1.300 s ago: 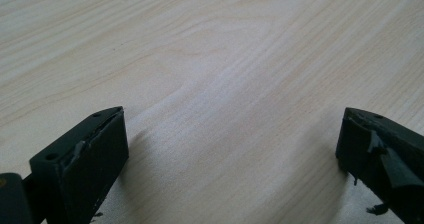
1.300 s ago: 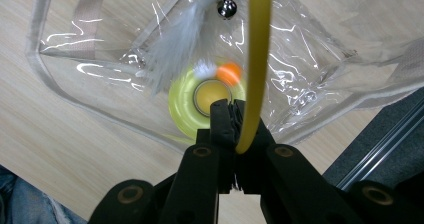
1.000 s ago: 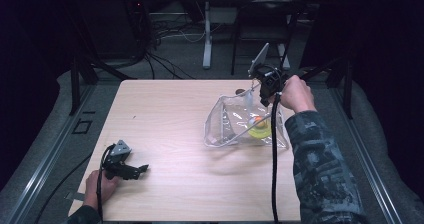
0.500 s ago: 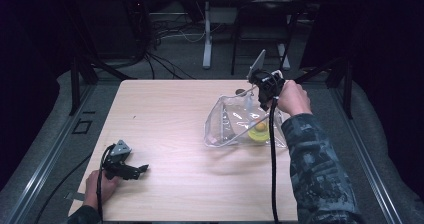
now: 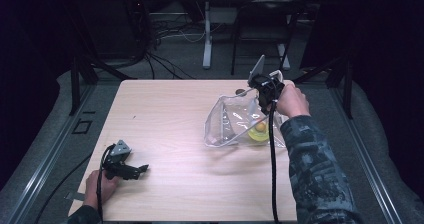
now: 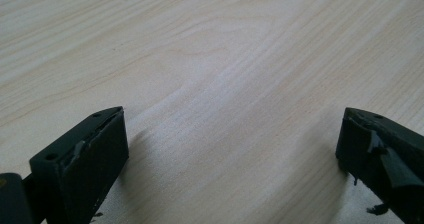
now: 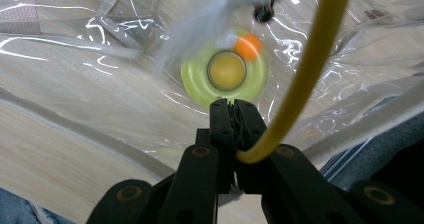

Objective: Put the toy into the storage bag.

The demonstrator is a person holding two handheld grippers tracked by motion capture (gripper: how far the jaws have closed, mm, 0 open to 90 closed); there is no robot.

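Yellow cord [image 7: 305,74] hangs from your right tongs [image 7: 234,105] into the clear bag [image 5: 227,126].

On the surface [image 5: 170,114], the bag lies at the far right, its mouth up under your right tongs, clenched on the cord; the yellow disc [image 7: 226,74] lies straight below them. Your left tongs [image 6: 230,149] rest released, well apart, near left.
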